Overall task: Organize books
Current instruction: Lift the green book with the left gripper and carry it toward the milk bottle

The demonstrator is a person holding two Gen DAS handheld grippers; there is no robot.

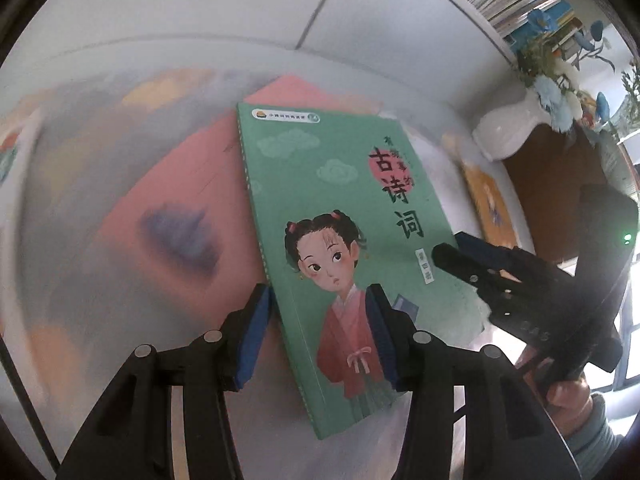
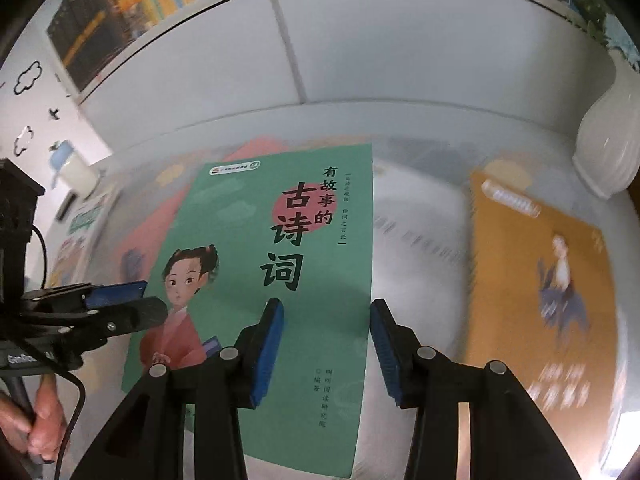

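- Evidently the step in hand is moving the green book [image 1: 340, 220], which shows sharp in both views while the tabletop behind it is smeared; it lies face up between the two tools, over a pink book [image 1: 192, 168] that peeks out at 10 o'clock.
- The left gripper [image 1: 318, 296] stands partly apart, one pad at the spine and the other over the cover. Whether the pads actually bite cannot be told.
- The right gripper [image 2: 327, 306] is likewise partly apart across the opposite long edge, and its grip is equally unclear.
- To do this well, both hands should keep level and travel together, so that the thin cover neither bends nor slides out.
- A likely destination is the shelf of books [image 2: 120, 20] at 12 o'clock. The orange book [image 2: 532, 280] at 3 o'clock and the white vase [image 2: 608, 140] at 2 o'clock need a wide berth.
- The cover's title reads 有故事的古诗词.
- A small tab on the cover reads 第四册.
- The credit line near the bottom reads 叫叫阅读研究院.
- The badge at the top is too small to read.
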